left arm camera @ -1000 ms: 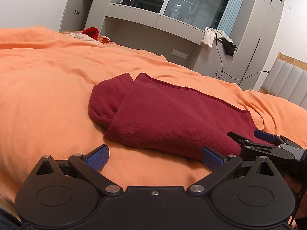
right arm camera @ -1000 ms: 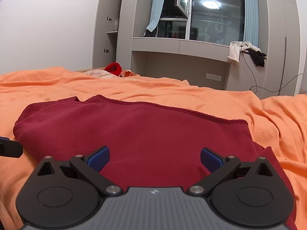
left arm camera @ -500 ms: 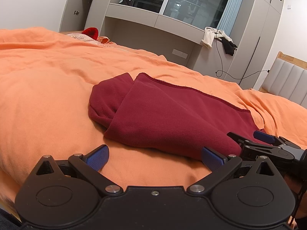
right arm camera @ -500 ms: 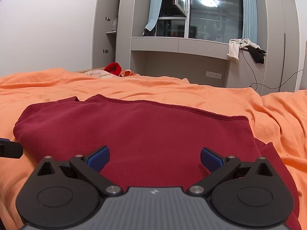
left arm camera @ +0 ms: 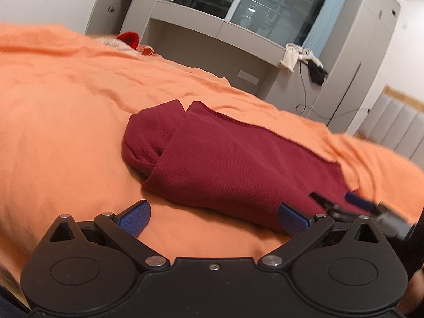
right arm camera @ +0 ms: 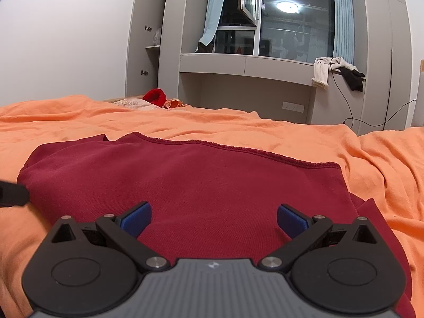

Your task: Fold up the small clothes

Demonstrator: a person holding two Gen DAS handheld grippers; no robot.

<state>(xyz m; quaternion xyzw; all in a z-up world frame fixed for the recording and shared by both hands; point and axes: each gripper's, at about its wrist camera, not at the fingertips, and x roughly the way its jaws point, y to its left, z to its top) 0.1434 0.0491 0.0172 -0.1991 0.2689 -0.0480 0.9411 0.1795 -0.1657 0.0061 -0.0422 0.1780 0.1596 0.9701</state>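
A dark red garment [left arm camera: 228,164] lies folded on the orange bedspread [left arm camera: 66,137], with a folded-under part at its left end. My left gripper [left arm camera: 213,218] is open and empty, just short of the garment's near edge. My right gripper [right arm camera: 213,218] is open and empty, hovering over the near part of the garment [right arm camera: 201,182]. The right gripper's fingers also show blurred at the right of the left wrist view [left arm camera: 355,204]. A left gripper finger shows at the left edge of the right wrist view [right arm camera: 12,193].
The orange bedspread [right arm camera: 291,135] is rumpled to the right. A red item [right arm camera: 155,96] lies at the bed's far side. Grey cabinets and a window shelf [right arm camera: 246,63] stand behind, with clothes [right arm camera: 336,73] draped on the shelf and a cable hanging.
The left wrist view has tilted and shifted, with motion blur; the left gripper is moving. The right gripper has risen slightly. Both stay open and the garment has not moved.
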